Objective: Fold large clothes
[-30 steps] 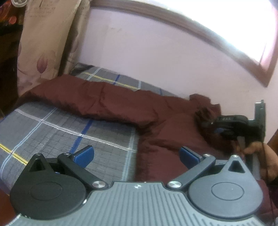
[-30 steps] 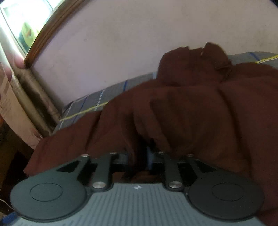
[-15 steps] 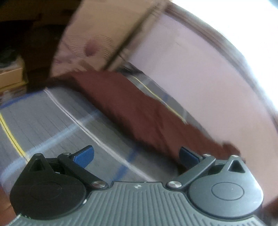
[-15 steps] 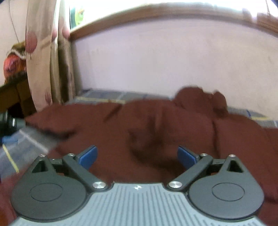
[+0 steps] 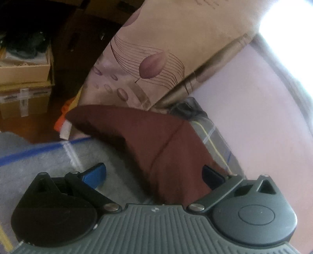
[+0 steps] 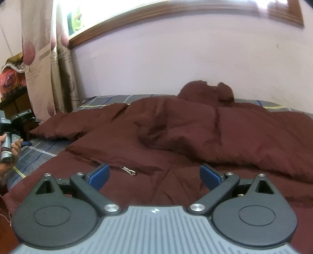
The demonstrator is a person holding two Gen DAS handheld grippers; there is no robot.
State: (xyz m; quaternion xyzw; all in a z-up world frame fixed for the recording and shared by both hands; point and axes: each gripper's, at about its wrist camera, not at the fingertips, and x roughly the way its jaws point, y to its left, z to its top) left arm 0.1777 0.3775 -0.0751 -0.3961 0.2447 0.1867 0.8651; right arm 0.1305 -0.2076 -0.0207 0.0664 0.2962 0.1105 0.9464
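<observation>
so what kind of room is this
Most likely a bedroom: a bed with a checked sheet, a dark red jacket spread on it, and a patterned curtain beside a window.

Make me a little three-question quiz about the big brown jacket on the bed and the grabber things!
1. True or false: the right gripper is squeezing the maroon jacket.
2. What small metal thing lies on the jacket between the right gripper's fingers? A) zipper pull B) spoon C) key
3. What does the jacket's sleeve lie on in the left wrist view?

Key: 1. False, it is open. 2. A, the zipper pull. 3. The checked bedsheet.
</observation>
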